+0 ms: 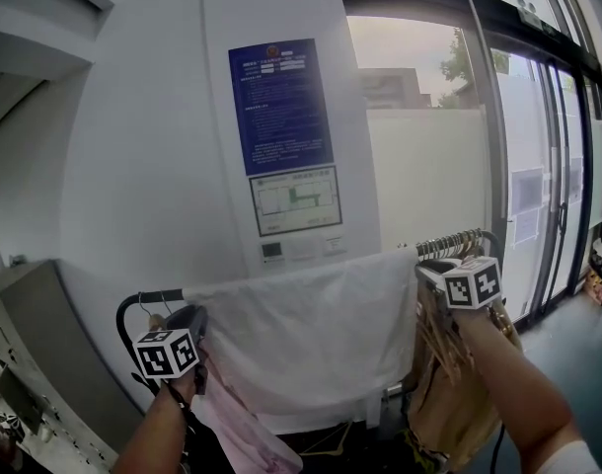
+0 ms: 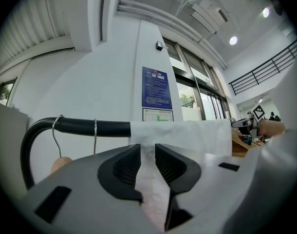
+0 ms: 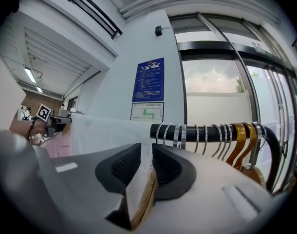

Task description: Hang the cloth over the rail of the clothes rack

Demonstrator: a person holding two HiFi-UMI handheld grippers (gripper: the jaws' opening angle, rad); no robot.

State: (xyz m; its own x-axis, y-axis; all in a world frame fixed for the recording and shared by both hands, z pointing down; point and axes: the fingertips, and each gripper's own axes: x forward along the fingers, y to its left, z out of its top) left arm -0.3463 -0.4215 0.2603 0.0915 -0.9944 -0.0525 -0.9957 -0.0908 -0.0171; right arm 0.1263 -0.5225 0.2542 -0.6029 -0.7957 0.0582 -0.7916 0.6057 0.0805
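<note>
A white cloth [image 1: 311,334] hangs draped over the black rail [image 1: 133,304] of the clothes rack, spread wide between my two grippers. My left gripper [image 1: 194,316] is at the cloth's left edge. In the left gripper view its jaws [image 2: 147,150] stand slightly apart, with pale fabric showing in the gap and the cloth [image 2: 187,135] on the rail [image 2: 85,126] just beyond. My right gripper [image 1: 431,267] is at the cloth's right edge. Its jaws [image 3: 146,150] are apart too, the cloth [image 3: 104,133] to their left and the rail [image 3: 212,133] ahead.
Several metal hooks and wooden hangers [image 3: 236,140] crowd the rail's right end, with tan garments [image 1: 449,373] below. A pink garment [image 1: 242,423] hangs at the left under two hooks [image 2: 56,130]. Behind are a white wall with a blue notice [image 1: 281,107] and glass doors [image 1: 543,176].
</note>
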